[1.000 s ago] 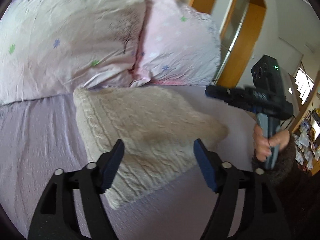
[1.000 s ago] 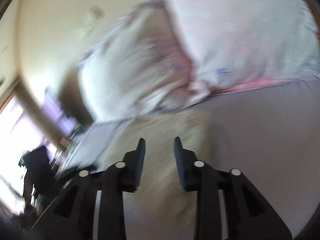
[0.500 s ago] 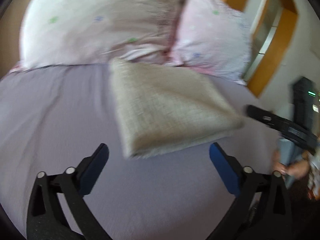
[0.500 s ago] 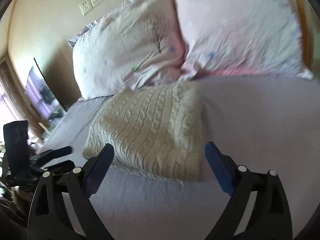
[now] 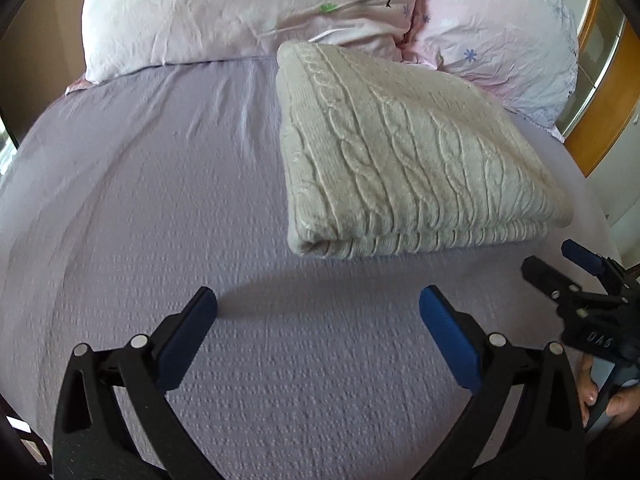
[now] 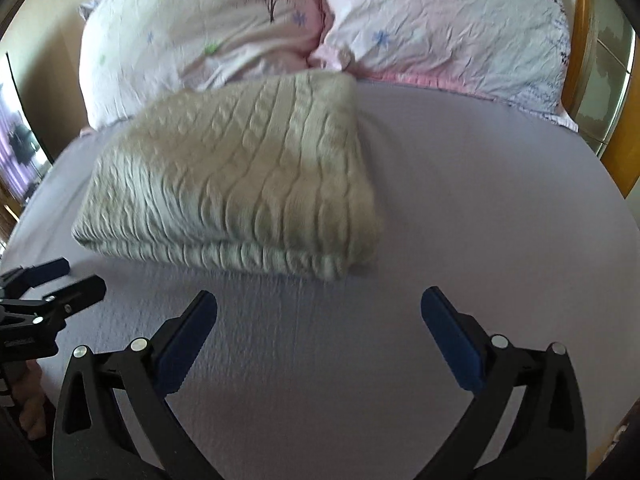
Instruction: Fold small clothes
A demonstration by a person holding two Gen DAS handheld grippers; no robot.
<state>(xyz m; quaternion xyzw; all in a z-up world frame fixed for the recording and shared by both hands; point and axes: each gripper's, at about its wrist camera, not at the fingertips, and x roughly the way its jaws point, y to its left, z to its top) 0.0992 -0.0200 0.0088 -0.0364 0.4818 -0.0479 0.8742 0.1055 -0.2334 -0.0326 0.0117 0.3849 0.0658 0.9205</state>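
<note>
Left wrist view shows our left claw spread wide and empty, the folded sweater lying ahead on the bed. Our right claw likewise gapes empty, short of the sweater.

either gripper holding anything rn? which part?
Nothing held. Left gripper and right gripper are both open, short of the folded sweater on the bed.

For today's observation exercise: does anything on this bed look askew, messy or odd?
Nothing stands out. The cream cable-knit sweater lies neatly folded on the lilac sheet, touching the pillows; both grippers are open and clear.
</note>
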